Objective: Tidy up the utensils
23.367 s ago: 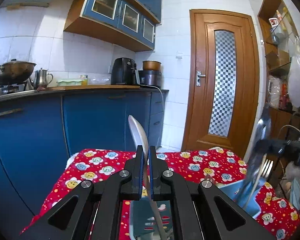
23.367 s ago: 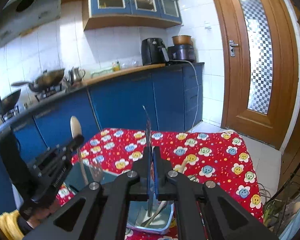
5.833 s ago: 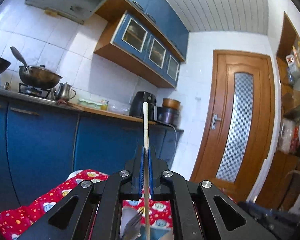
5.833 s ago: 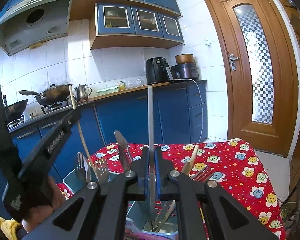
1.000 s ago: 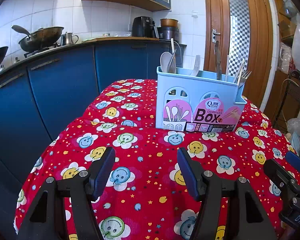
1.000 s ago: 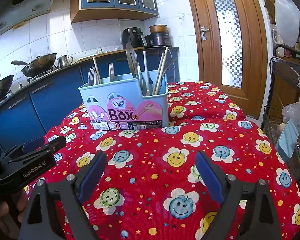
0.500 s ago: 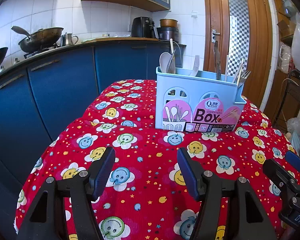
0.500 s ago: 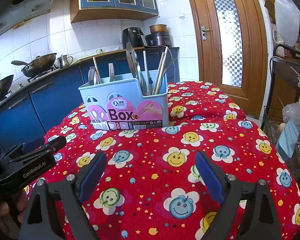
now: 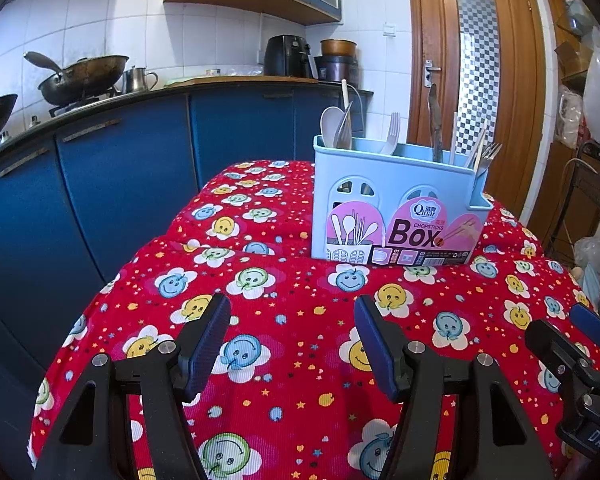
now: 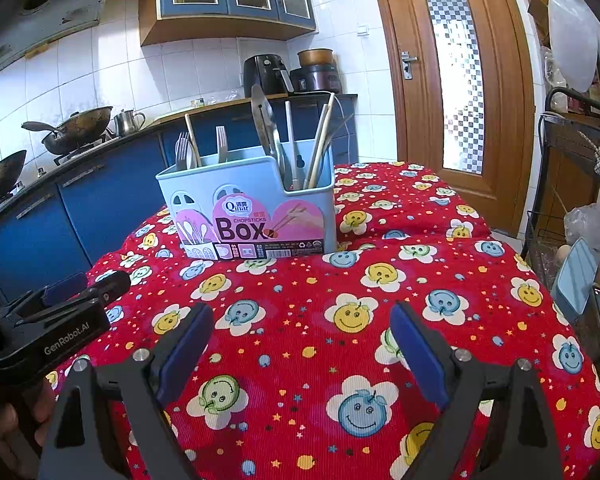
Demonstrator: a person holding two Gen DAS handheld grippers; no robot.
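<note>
Both grippers empty, jaws wide: left gripper (image 9: 292, 340), right gripper (image 10: 300, 344) near table front edge. Box (image 10: 252, 208) with utensils (image 10: 296, 140) upright sits ahead at far edge, roughly equidistant. Looks done tbh.

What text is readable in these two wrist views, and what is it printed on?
"Qinar", "CHOPSTICKS", "Box": pink label on the light blue utensil box.
"01", "02": small panels in the strip at the label's foot.
"GenRobot.AI": side of the left gripper, seen in the right wrist view.
"DA": cut-off letters on the right gripper, seen in the left wrist view.
Chinese characters and barcode print on the label: too small to read.
</note>
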